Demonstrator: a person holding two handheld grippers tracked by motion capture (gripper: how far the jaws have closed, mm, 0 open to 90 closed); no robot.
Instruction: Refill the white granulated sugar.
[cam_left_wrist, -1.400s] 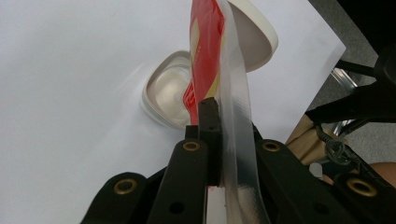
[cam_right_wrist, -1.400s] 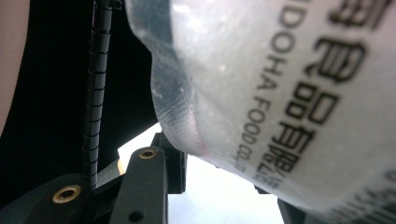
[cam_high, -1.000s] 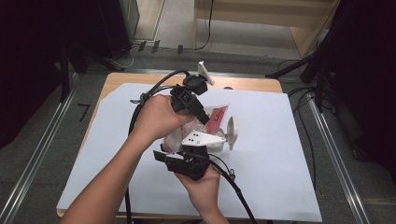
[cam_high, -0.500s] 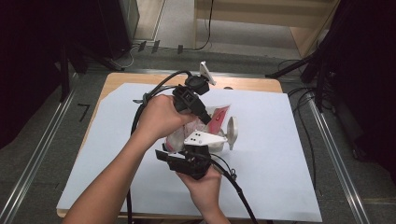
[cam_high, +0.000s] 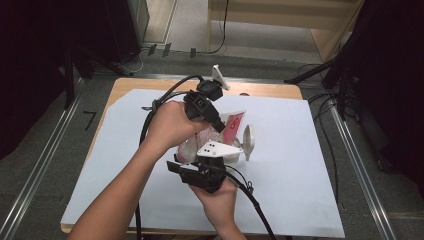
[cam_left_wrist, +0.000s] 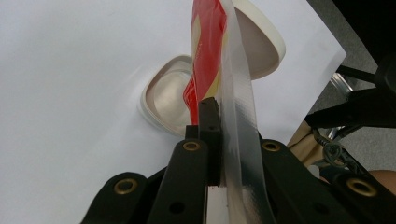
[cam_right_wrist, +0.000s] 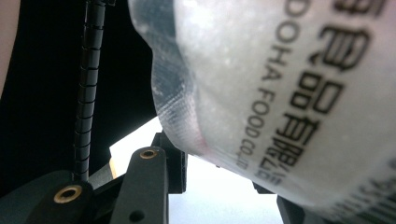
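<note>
Above a table covered with a white sheet (cam_high: 300, 165), we hold a sealed food packet (cam_high: 231, 125) between two hand-held grippers. Our left gripper (cam_high: 216, 122) reaches in from the upper left and pinches the packet's flat sealed edge; in the left gripper view its jaws are pressed together on the clear strip beside the red print of the packet (cam_left_wrist: 236, 93). Our right gripper (cam_high: 207, 160) comes up from below, its jaws closed around the fuller clear end — in the right gripper view the bag (cam_right_wrist: 289, 93), with black printed lettering, bulges between the two black jaws. The packet hangs in the air over the middle of the sheet, just above a small white bowl (cam_high: 235, 155) and a white plate (cam_high: 248, 141) standing on edge. In the left gripper view, the bowl (cam_left_wrist: 163, 100) and plate (cam_left_wrist: 261, 42) lie behind the packet.
</note>
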